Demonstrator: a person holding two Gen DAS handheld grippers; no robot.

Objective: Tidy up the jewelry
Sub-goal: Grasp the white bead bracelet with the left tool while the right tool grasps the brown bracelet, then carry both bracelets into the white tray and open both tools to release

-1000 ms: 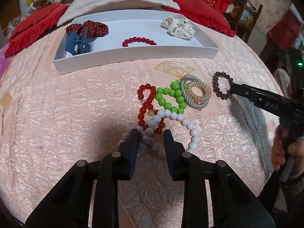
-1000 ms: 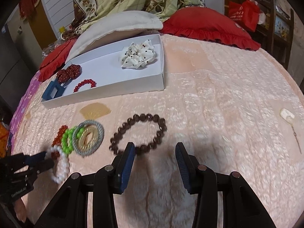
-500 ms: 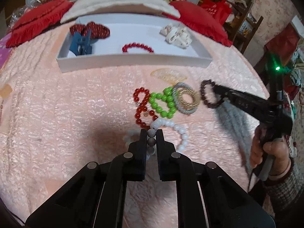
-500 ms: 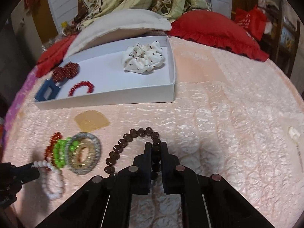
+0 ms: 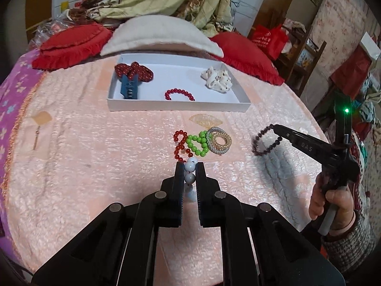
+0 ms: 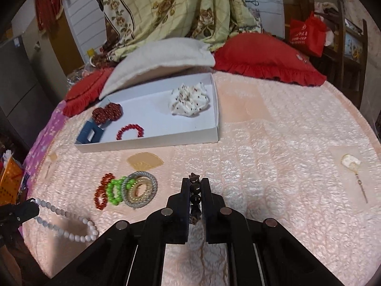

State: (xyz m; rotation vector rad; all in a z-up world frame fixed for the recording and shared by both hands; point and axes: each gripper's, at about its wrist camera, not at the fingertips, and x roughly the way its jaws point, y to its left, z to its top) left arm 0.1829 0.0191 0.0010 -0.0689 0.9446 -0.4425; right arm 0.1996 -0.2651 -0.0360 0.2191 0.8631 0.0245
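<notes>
Left gripper (image 5: pixel 190 168), black plastic, fingers closed tight on a strand of smooth round white beads (image 6: pixel 67 224), lifted clear of a quilted peach bedspread (image 5: pixel 95 157) and hanging in a slack loop. Right gripper (image 6: pixel 195 186), same make, fingers pinched shut on a bracelet of dark brown faceted beads (image 5: pixel 265 140), also raised off the cloth.

Near the middle of the bedspread, a close cluster: a glossy red bead bracelet (image 5: pixel 180 145), a bright green bead bracelet (image 5: pixel 197 143), and coiled silver and gold bangles (image 5: pixel 219 140), touching one another. Just beyond, a flat amber fan-shaped piece (image 5: pixel 206 120).

Toward the far edge, a shallow white rectangular cardboard tray (image 5: pixel 178 106) holding a blue plastic claw clip (image 5: pixel 129 88), a dark red dotted fabric scrunchie (image 5: pixel 134 71), a small red bead bracelet (image 5: pixel 179 94) and a cream dotted scrunchie (image 5: pixel 216 78).

Behind the tray, a cream pillow (image 5: pixel 162 35), ruffled red cushions (image 5: pixel 71 45) and a rumpled floral quilt (image 6: pixel 178 7). Cluttered room at the right.
</notes>
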